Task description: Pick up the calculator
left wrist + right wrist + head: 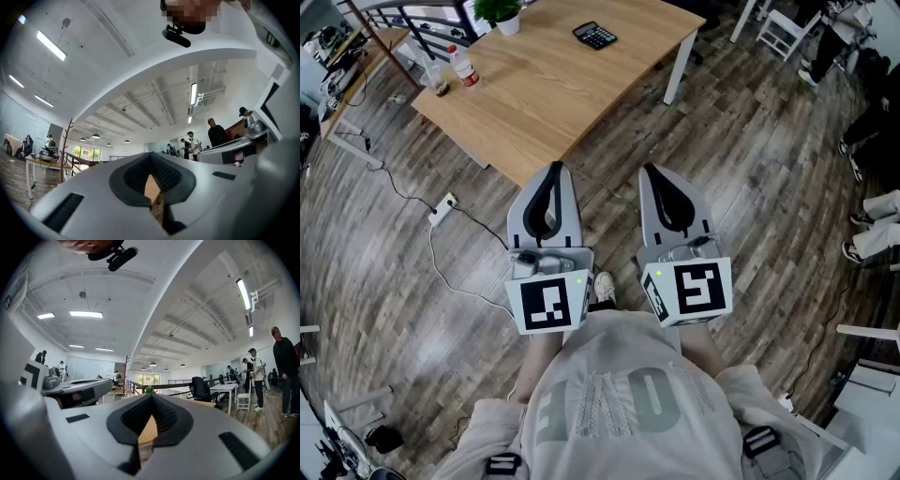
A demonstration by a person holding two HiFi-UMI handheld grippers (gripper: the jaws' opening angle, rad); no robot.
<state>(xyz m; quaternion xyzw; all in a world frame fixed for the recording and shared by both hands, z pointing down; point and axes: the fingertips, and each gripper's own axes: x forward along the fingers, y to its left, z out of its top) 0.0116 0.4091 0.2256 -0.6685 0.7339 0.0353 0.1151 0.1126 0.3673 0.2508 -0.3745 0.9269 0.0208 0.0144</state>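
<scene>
Both pairs of fingers are fully closed and hold nothing. In the head view the left gripper (552, 170) and the right gripper (649, 170) sit side by side in the lower middle of the frame. They are over the wooden floor (750, 141), just short of the near corner of the desk (553, 94). On each, the tips meet and only a leaf-shaped slot is left between the dark pads further back. Neither touches the desk or anything on it.

The calculator (594, 36) lies flat at the upper centre of the head view, on the far part of the desk, well apart from both grippers. A bottle (465, 67) stands near the desk's left edge and a potted plant (500, 11) at its far edge. A power strip (442, 208) lies on the floor at centre left. Only this view shows these things laid out from above.

The left gripper view looks along its closed fingers (93, 197). A sliver of the desk top shows through the slot, a coat stand (66, 140) is at the left, people (216, 132) stand at the right, and the other gripper is at the right edge.

The right gripper view shows the same closed tips (220, 441) with desk wood in the slot. A dark chair (202, 389), a white chair (243, 401) and a standing person (285, 371) are at the right.
</scene>
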